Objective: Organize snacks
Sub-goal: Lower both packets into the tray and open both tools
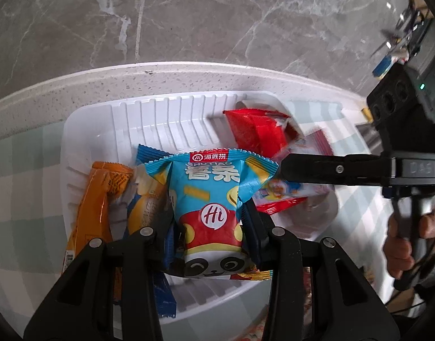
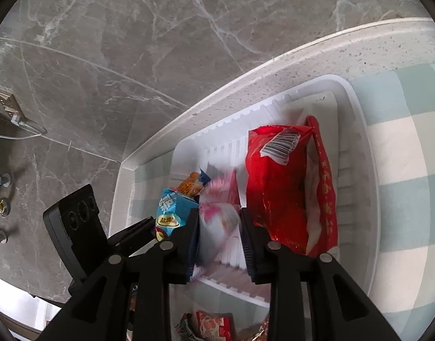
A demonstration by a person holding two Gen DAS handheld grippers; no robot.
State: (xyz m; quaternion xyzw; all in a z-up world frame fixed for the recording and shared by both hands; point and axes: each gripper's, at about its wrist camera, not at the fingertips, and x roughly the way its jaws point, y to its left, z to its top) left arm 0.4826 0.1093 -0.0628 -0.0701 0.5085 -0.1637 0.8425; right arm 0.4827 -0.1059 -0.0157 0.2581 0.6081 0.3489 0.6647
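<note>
**Set both packets down flat in the tray**

The tray (image 1: 83,130) sits on the bench. Your left gripper (image 1: 208,236) clenches the blue packet (image 1: 208,199) above it; your right gripper (image 2: 218,227) grips a pink packet (image 2: 217,221). Lower each into a free spot before releasing.

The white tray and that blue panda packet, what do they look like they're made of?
White tray: probably thin moulded plastic, slightly glossy, judging by its ribbed walls and rounded rim. Blue panda packet: likely printed plastic film, shiny, with creases and a serrated sealed top edge. It is clamped in the left gripper.
</note>
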